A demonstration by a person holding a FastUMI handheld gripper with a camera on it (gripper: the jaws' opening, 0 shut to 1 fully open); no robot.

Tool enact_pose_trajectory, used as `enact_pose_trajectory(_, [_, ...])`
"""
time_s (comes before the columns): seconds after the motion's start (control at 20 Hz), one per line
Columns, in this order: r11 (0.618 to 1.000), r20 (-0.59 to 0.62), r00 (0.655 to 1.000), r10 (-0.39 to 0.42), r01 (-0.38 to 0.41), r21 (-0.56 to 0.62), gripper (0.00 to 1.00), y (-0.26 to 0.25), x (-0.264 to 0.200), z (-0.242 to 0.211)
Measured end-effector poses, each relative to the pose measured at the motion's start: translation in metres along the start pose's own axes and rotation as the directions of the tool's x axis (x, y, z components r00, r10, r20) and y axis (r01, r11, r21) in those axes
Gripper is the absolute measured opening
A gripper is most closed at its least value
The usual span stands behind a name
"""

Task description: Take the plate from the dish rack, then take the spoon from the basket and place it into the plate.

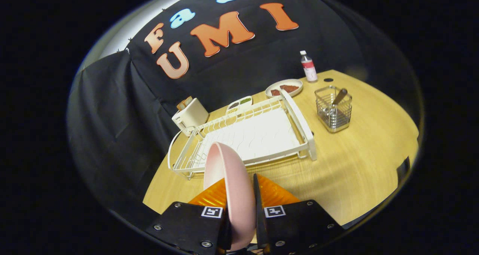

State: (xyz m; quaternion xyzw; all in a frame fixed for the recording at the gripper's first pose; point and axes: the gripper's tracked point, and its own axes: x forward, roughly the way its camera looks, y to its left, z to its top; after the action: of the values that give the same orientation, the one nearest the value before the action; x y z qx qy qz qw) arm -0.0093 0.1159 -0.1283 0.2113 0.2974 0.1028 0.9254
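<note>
A pink plate (230,180) stands on edge between my two orange fingers (277,195), and my gripper (241,189) is shut on it. The plate hangs above the wooden table, in front of the near end of the white dish rack (254,137), whose bed lies bare. Beyond the rack to the right stands a wire basket (333,109). A spoon (339,96) leans in it, handle sticking up over the rim.
A white toaster (190,115) sits behind the rack on the left. A small divided dish (239,104), a plate of brown food (284,88) and a small bottle (308,66) line the back. Bare tabletop (359,165) stretches right of the fingers.
</note>
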Motion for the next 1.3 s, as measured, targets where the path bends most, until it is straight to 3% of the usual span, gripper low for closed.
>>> enact_pose_trajectory(0.35, [0.977, -0.065, 0.994, 0.087, -0.072, 0.202, 0.26, -0.01, 0.031, -0.048])
enact_pose_trajectory(0.7, [0.971, -0.092, 0.989, 0.117, -0.094, 0.218, 0.27, -0.003, 0.05, -0.06])
enact_pose_trajectory(0.85, [0.987, -0.091, 0.994, 0.06, -0.046, 0.155, 0.31, -0.017, 0.053, -0.058])
enact_pose_trajectory(0.95, [0.99, -0.071, 0.996, 0.045, -0.035, 0.136, 0.47, -0.026, 0.052, -0.051])
enact_pose_trajectory(1.1, [0.992, -0.036, 0.999, 0.038, -0.033, 0.119, 0.51, -0.037, 0.047, -0.04])
enact_pose_trajectory(1.2, [0.999, 0.001, 1.0, -0.019, 0.019, 0.051, 0.51, -0.059, 0.041, -0.029])
enact_pose_trajectory(1.3, [0.997, 0.06, 0.995, -0.076, 0.076, 0.002, 0.59, -0.083, 0.036, -0.009])
